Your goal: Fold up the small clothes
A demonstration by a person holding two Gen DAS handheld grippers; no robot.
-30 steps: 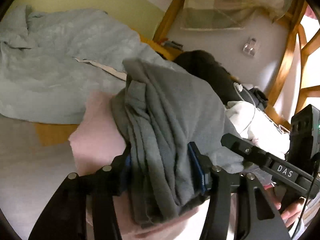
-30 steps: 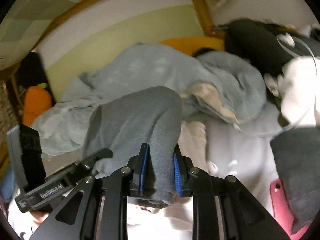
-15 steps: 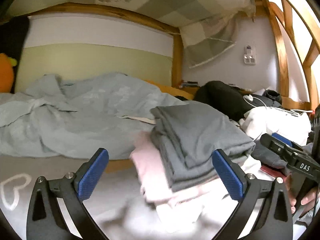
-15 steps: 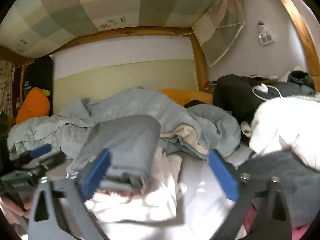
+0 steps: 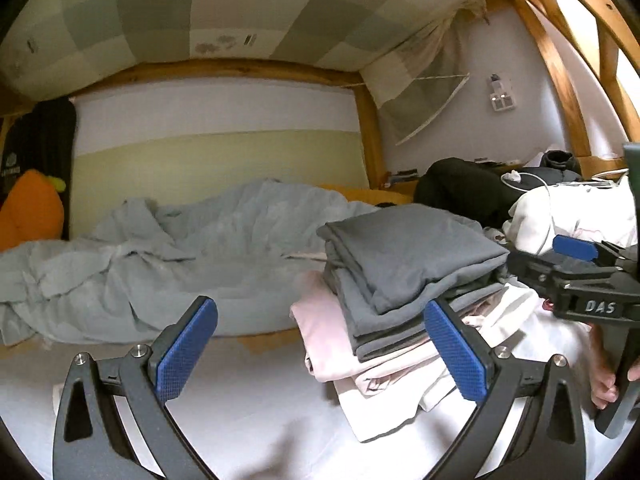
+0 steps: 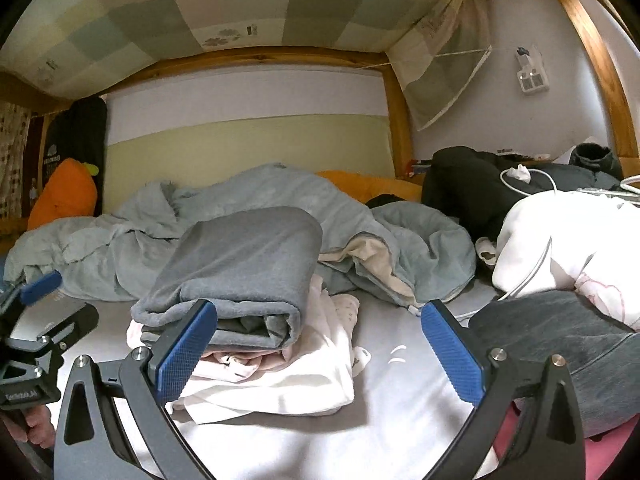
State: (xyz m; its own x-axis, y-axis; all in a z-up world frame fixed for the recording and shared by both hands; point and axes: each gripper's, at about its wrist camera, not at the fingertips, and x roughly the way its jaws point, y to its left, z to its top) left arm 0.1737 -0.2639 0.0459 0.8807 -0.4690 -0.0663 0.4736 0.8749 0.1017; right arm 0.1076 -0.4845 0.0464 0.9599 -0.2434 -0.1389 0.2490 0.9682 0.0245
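Both grippers [image 5: 320, 354] [image 6: 318, 350] gape wide, empty, before soft folded grey knit [image 5: 404, 256] on pale cottons [image 5: 360, 364].

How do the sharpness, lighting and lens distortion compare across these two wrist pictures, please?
Left wrist view: the folded grey garment is sharp, the bed frame bows from the fisheye, bright window glare sits top right, and the hand at the edge is smeared. Right wrist view: mostly crisp and evenly lit, corners black, with a soft shadow under the white clothes.

Left gripper [image 5: 320, 356] fingers spread wide, empty; right gripper [image 6: 318, 354] likewise.
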